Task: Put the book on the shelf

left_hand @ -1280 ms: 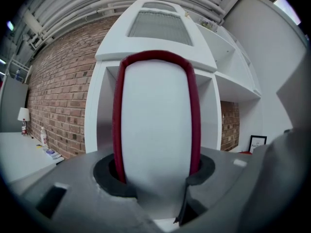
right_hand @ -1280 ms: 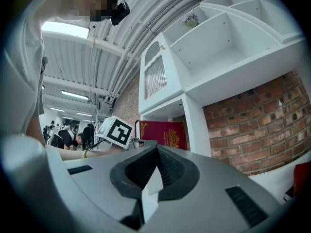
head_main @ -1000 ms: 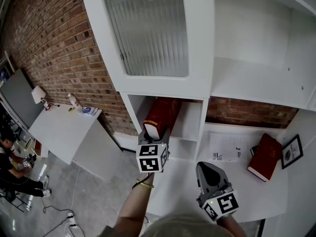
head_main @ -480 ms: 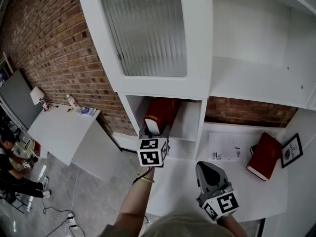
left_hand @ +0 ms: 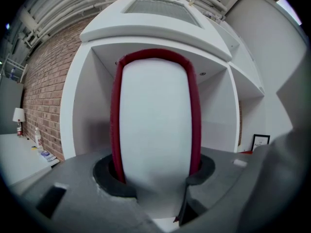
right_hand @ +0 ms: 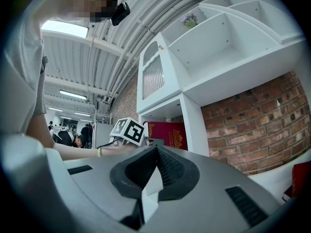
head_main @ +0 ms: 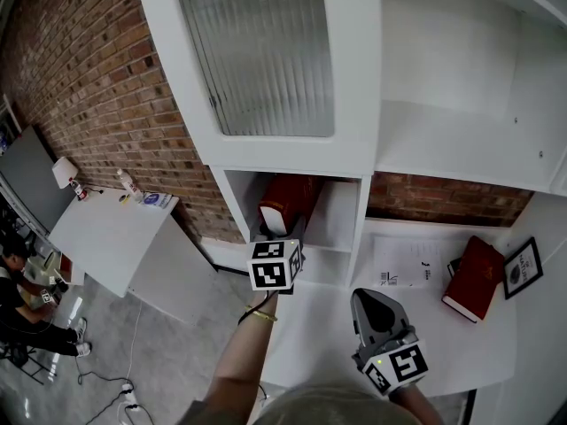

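A red book point(head_main: 285, 204) with white page edges stands upright in the narrow lower compartment point(head_main: 341, 224) of the white shelf unit. My left gripper point(head_main: 276, 237) is shut on its near end, just in front of the compartment. In the left gripper view the book point(left_hand: 155, 115) fills the middle, its red covers pressed between the pads of the left gripper point(left_hand: 155, 178). My right gripper point(head_main: 372, 304) hovers over the white desk with its jaws shut and nothing in them. From the right gripper point(right_hand: 153, 164) view, the book point(right_hand: 170, 134) shows inside the compartment.
A second red book point(head_main: 474, 279) lies on the white desk point(head_main: 425, 343) at the right, beside a small black picture frame point(head_main: 523, 270) and a printed sheet point(head_main: 409, 264). A frosted-glass cabinet door point(head_main: 266, 51) hangs above the compartment. A brick wall point(head_main: 97, 87) runs along the left.
The left gripper has pushed forward, carrying the red book deeper into the compartment and more upright. The right gripper has stayed where it was.
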The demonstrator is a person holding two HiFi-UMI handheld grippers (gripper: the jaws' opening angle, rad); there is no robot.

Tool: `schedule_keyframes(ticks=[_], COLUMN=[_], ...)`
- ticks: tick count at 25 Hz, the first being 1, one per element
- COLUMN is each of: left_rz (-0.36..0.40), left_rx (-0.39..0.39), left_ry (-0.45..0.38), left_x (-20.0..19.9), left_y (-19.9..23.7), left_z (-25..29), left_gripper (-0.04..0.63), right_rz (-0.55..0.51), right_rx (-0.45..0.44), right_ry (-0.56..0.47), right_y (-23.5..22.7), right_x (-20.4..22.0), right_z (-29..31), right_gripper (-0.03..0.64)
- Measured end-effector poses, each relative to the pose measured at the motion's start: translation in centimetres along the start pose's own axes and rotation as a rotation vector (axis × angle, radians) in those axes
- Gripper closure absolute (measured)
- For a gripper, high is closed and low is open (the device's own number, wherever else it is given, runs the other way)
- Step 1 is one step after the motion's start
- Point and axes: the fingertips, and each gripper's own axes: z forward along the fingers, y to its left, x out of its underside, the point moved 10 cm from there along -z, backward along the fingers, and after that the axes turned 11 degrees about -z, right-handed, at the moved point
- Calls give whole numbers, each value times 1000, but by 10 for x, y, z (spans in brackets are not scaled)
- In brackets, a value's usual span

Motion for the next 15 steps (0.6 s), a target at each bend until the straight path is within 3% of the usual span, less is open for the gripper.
schedule_keyframes(ticks=[6,8,9,15], left_rz=[8,6,11,34], left_rx=[10,21,26,19], left_ry=[-44,-95,-110,-125], left_x=[-2,-5,-8,-18], left_y=[0,-3,-5,-10], left_z=[-2,-5,-7,-16], left_gripper=[340,209,188,175], right_rz=[-1,1,1,-7], right_rx=[5,6,5,-6], right_ry=[-2,-1,0,-2], right_y=[2,1,1,5], right_x=[-1,0,0,-3], right_z=[0,-1,-1,-2], right_gripper=[611,611,611,611])
